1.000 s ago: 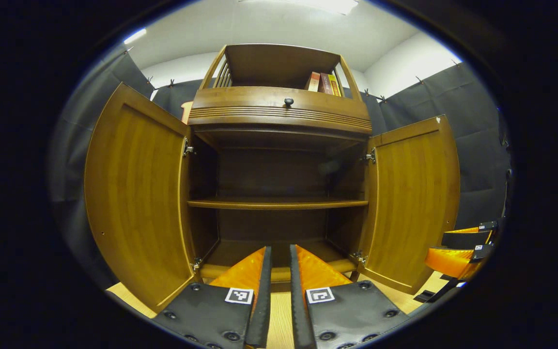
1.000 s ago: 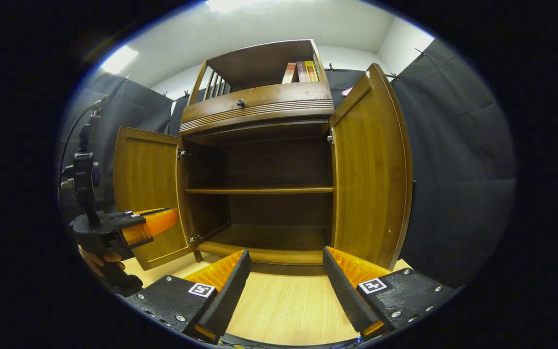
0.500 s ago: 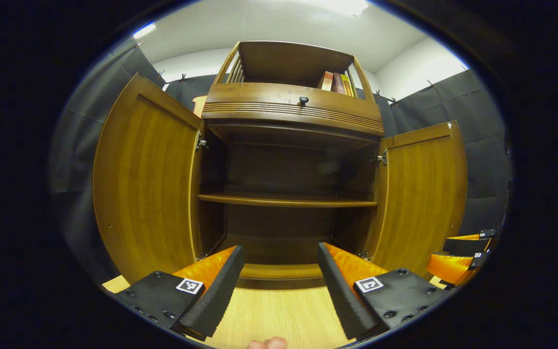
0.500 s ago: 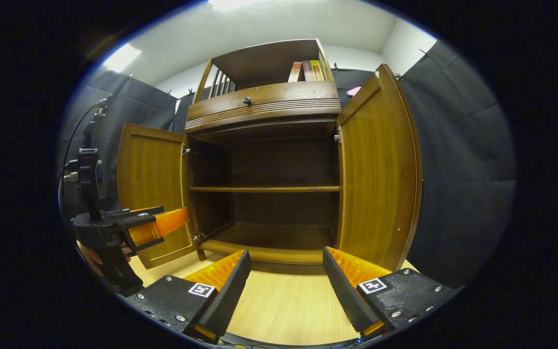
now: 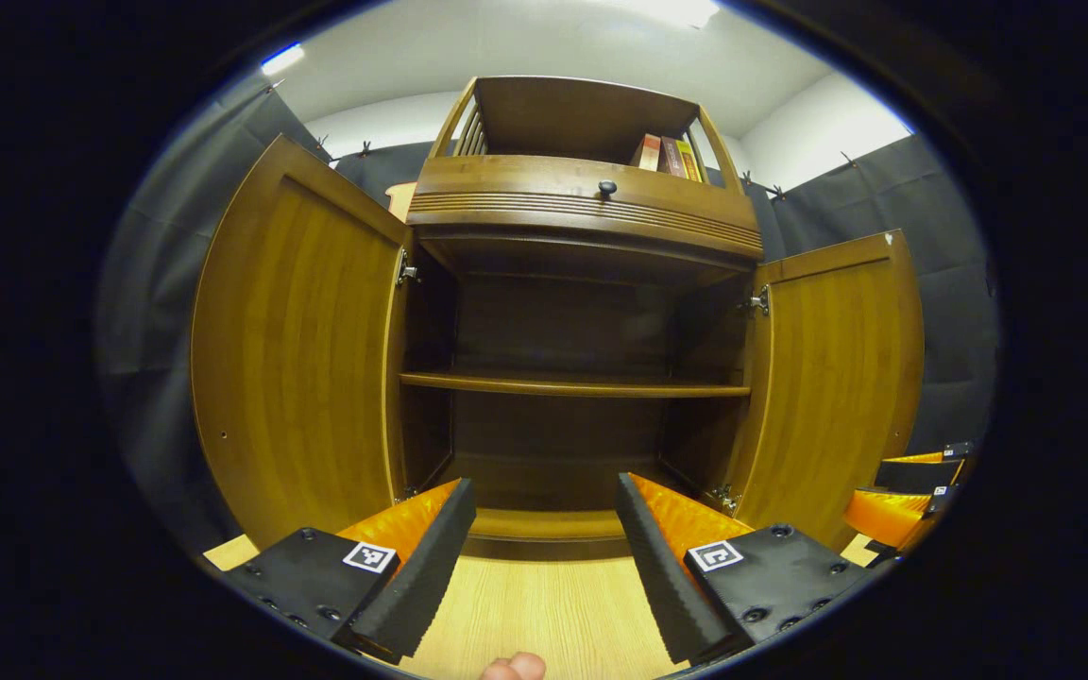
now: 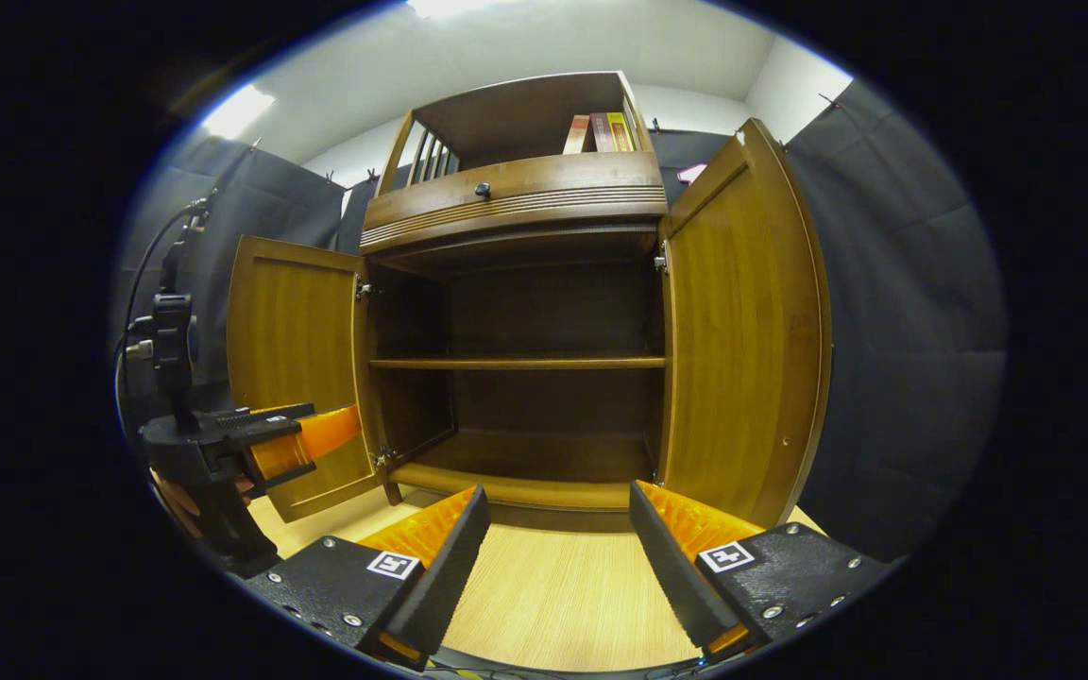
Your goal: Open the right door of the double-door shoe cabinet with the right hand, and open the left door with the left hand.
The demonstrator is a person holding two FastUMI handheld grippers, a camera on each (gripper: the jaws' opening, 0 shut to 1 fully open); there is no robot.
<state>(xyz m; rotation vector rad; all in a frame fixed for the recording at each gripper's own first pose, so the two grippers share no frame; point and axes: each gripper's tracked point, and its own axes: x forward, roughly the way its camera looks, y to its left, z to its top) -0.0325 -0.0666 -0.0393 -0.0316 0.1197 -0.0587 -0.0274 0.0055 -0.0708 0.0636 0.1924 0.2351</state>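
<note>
Your left hand-held gripper (image 5: 544, 557) has spread wide, empty | right hand-held gripper (image 6: 558, 557) open, empty | left door (image 5: 298, 349), right door (image 6: 742, 321) swung out: task looks done.

Open way between doors (image 5: 298, 349), shelf (image 5: 572, 383) seemingly bare

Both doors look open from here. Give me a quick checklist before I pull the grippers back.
1. Left door swung wide: ok.
2. Right door swung wide: ok.
3. Left gripper jaws apart, holding nothing: ok.
4. Right gripper jaws apart, holding nothing: ok.
5. Neither gripper touching a door: ok.
6. Space behind the grippers: cannot tell.
</note>
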